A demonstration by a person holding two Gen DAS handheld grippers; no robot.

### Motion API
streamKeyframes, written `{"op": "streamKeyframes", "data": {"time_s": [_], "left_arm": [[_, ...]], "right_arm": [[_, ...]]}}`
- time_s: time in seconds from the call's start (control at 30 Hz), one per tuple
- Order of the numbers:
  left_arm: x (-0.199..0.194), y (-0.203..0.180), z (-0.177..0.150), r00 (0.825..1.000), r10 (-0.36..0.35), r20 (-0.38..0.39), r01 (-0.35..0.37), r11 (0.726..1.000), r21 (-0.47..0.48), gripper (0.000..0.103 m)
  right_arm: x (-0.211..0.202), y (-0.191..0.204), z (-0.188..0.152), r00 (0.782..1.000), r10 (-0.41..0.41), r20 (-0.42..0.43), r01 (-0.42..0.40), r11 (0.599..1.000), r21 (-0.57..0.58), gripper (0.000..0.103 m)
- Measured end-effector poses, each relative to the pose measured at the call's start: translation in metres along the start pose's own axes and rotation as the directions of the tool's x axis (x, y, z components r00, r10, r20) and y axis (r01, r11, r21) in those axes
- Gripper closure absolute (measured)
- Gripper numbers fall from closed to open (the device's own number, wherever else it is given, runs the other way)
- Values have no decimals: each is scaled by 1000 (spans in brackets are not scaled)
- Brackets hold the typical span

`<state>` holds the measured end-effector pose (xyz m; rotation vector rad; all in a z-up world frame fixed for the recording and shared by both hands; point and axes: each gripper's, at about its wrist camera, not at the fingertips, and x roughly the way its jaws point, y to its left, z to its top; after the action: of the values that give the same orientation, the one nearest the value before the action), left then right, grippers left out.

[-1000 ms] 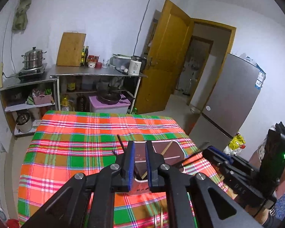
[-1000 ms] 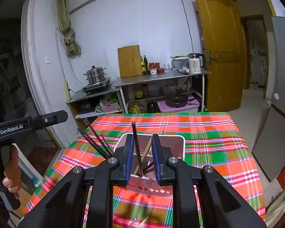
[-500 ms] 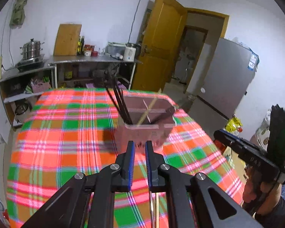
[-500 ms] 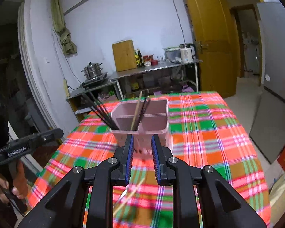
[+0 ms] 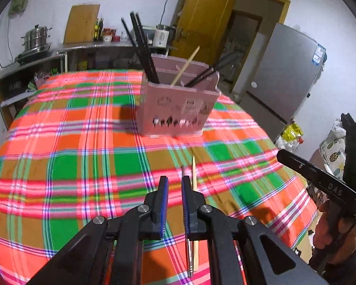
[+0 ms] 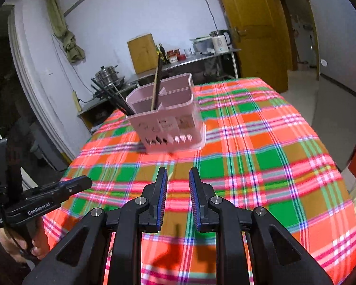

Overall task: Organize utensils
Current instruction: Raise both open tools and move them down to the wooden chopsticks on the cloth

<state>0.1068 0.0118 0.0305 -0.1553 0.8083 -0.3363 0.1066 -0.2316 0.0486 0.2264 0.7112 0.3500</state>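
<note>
A pink utensil holder stands on the plaid tablecloth; it also shows in the right wrist view. It holds several black chopsticks and one wooden chopstick. A loose wooden chopstick and a dark one beside it lie on the cloth just right of my left gripper, which is open a little and empty. My right gripper is open and empty, pulled back from the holder. The left gripper also shows in the right wrist view.
The right gripper shows at the right edge of the left wrist view. Behind the table are a steel counter with a kettle, a pot, a cutting board, a yellow door and a grey fridge.
Both grippers have drawn back and lowered from above the holder, so it now stands farther off. The loose chopsticks on the cloth have come into the left wrist view.
</note>
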Motion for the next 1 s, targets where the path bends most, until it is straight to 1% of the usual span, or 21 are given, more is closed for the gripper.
{"op": "streamKeyframes", "data": {"time_s": [0.23,0.47,0.67,0.9,1.0], "left_arm": [[20,-2,-16,999,0,-54,0,1000,0,93],[46,-9,-22,994,-9,-109,9,1000,6,93],[68,-16,-17,990,-14,-138,17,1000,19,92],[90,-17,-17,984,7,-176,-2,999,32,92],[93,-19,-18,986,20,-163,-12,998,54,92]], "right_arm": [[10,-3,-20,999,1,-49,-1,1000,16,83],[21,-4,-30,997,5,-83,-3,1000,20,83],[27,-9,-33,995,5,-99,-2,999,36,83],[31,-14,-36,994,2,-109,4,999,54,83],[33,-15,-36,993,1,-114,6,998,60,84]]}}
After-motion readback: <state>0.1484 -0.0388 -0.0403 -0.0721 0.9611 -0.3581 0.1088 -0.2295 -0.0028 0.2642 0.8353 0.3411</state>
